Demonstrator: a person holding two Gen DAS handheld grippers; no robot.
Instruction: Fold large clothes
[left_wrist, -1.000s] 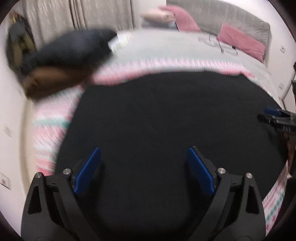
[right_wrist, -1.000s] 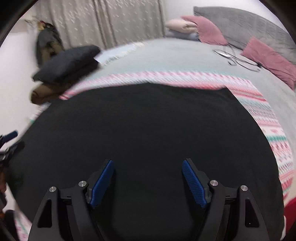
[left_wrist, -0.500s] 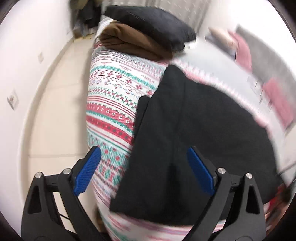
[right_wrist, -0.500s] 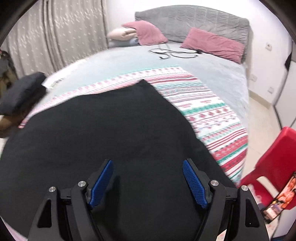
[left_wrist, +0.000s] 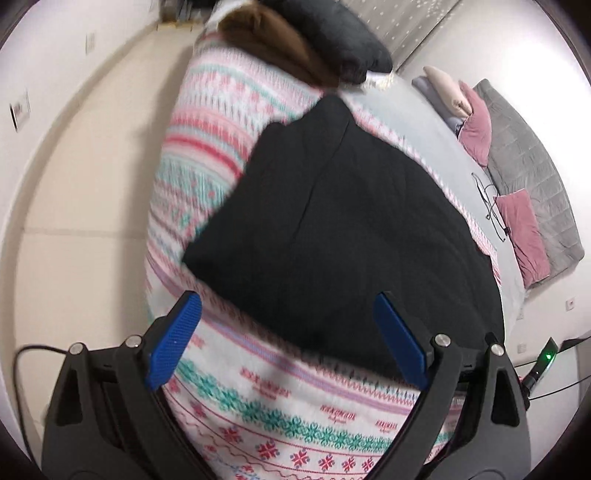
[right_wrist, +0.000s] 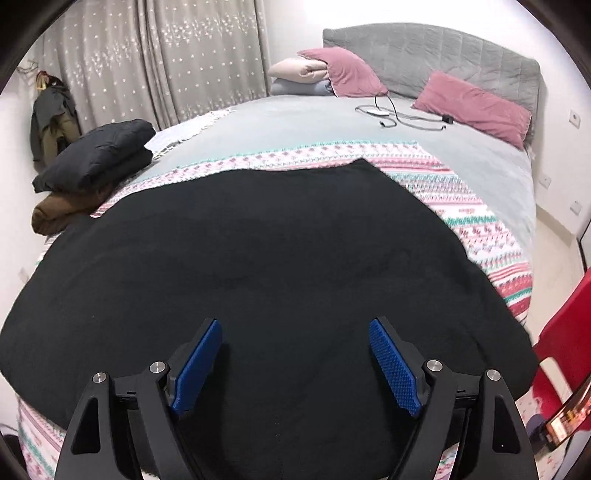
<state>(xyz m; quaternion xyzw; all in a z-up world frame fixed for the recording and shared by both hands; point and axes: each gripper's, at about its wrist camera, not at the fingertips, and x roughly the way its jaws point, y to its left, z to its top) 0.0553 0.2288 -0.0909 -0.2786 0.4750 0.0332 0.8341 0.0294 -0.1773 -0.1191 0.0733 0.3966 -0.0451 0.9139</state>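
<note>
Black garment (right_wrist: 266, 266): is being shown spread flat over the foot end of the bed, lying on the patterned blanket; in the left wrist view a folded-over panel with a straight crease is being shown along its left side, near the bed's edge.
Patterned blanket (left_wrist: 280, 398): is being covered in part by the garment; bands of pink, red and teal motifs are being displayed. Small red lettering is being shown in one band, but it cannot be read.
Left gripper (left_wrist: 288, 339): is being held above the near edge of the bed, angled downward; its blue pads (left_wrist: 173, 339) are being kept wide apart, with nothing between them.
Right gripper (right_wrist: 295, 362): is being held over the garment's near part; its jaws are being opened and are standing wide, with no cloth pinched between the pads (right_wrist: 393, 365).
Folded pile (right_wrist: 92, 162): a dark item is being stacked on a brown one at the bed's far left corner, well apart from the garment.
Pink pillows (right_wrist: 472, 103): are being propped against the grey headboard (right_wrist: 424, 55).
Cable (right_wrist: 399, 114): is being left loose on the grey bedspread between the pillows.
Red chair (right_wrist: 565, 332): is being shown beside the bed, at the right edge.
Readable writing: none can be made out anywhere.
</note>
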